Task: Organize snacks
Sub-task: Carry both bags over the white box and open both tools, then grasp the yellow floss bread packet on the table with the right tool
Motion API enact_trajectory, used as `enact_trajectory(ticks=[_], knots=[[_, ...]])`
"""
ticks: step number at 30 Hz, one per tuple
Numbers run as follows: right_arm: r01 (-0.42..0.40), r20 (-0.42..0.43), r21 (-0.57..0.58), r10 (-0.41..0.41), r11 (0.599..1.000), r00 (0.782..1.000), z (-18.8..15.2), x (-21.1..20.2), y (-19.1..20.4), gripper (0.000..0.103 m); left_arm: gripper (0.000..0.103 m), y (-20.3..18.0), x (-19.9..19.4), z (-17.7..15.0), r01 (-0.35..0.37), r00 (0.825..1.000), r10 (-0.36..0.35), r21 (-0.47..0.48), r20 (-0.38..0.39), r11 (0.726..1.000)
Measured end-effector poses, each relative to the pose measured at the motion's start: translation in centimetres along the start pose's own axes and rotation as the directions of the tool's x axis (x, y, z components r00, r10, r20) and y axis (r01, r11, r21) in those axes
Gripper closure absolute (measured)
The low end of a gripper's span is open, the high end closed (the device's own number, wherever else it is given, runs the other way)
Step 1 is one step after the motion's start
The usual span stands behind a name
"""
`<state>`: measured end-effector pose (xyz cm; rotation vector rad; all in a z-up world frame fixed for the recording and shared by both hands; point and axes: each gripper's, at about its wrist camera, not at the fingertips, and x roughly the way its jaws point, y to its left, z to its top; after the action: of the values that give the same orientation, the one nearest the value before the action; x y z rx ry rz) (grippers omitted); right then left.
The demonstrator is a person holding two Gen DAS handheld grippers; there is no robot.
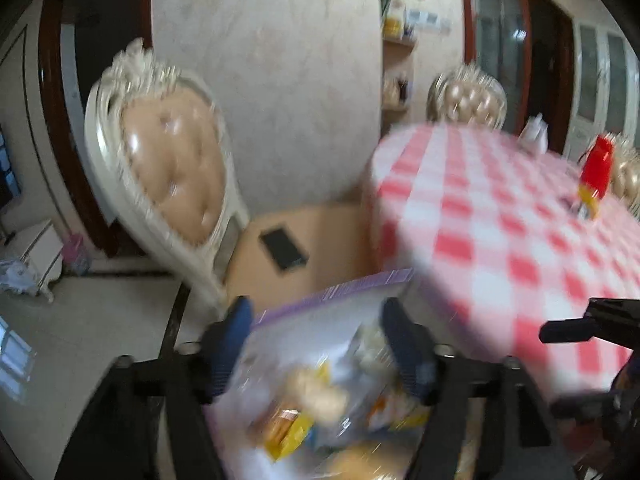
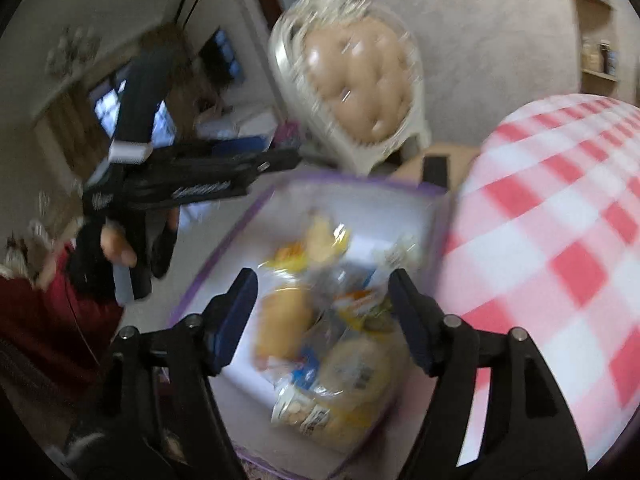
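The snacks (image 2: 320, 320) — wrapped buns, small yellow and blue packets, a bag of little round biscuits — lie heaped in a white box with a purple rim (image 2: 224, 248). The box sits low beside the table (image 2: 560, 240), its far edge toward a cream chair (image 2: 352, 80) with a tufted beige back. Both views are blurred, so the packets' print cannot be read.

The right tool (image 2: 322, 280) hangs above the box with its blue-padded fingers (image 2: 236, 312) spread wide on either side of the heap; nothing is gripped between them. The left tool (image 1: 318, 316) is likewise spread well apart over the box's near end, the purple rim showing between its fingers, which press on nothing. From the right wrist view the left tool's black body appears at the left of the box, held in a hand (image 2: 116, 248) with a dark red sleeve below it.

The table wears a red-and-white checked cloth. On its far part stands a red-capped bottle (image 1: 596, 176), with a pale bag-like object behind it — too blurred to name. A dark phone (image 1: 284, 248) lies on the beige seat of the chair, just beyond the box.
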<state>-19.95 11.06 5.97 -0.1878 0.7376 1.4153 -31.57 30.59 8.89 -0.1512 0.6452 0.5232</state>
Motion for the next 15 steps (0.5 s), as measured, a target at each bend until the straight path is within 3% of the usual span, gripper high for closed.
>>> enact_trajectory(ticks=[1, 4, 6, 8, 11, 15], knots=[[0.022, 0.019, 0.017, -0.023, 1.0, 1.0, 0.2, -0.8, -0.8, 0.03, 0.019, -1.1, -0.3, 0.9, 0.026, 0.999, -0.026, 0.008, 0.029, 1.0], [0.126, 0.084, 0.134, -0.138, 0.983, 0.987, 0.3, -4.7, -5.9, 0.029, 0.018, -5.8, -0.1, 3.4, 0.141, 0.986, -0.145, 0.056, 0.078, 0.988], [0.216, 0.103, 0.216, -0.243, 0.952, 0.965, -0.3, -7.2, -9.2, 0.028, 0.016, -9.8, 0.8, 4.9, 0.223, 0.969, -0.232, 0.1, 0.08, 0.97], [0.316, 0.098, 0.308, -0.36, 0.898, 0.928, -1.4, -10.0, -12.9, 0.027, 0.016, -14.7, 2.2, 6.3, 0.295, 0.949, -0.307, 0.141, 0.076, 0.945], [0.417, 0.074, 0.483, -0.51, 0.77, 0.857, -4.1, -14.7, -19.2, 0.026, 0.015, -22.4, 5.4, 8.1, 0.373, 0.922, -0.385, 0.164, 0.046, 0.913], [0.445, 0.043, 0.676, -0.635, 0.587, 0.771, -7.4, -20.6, -24.9, 0.026, 0.015, -32.8, 10.9, 10.0, 0.48, 0.877, -0.48, 0.109, -0.029, 0.871]])
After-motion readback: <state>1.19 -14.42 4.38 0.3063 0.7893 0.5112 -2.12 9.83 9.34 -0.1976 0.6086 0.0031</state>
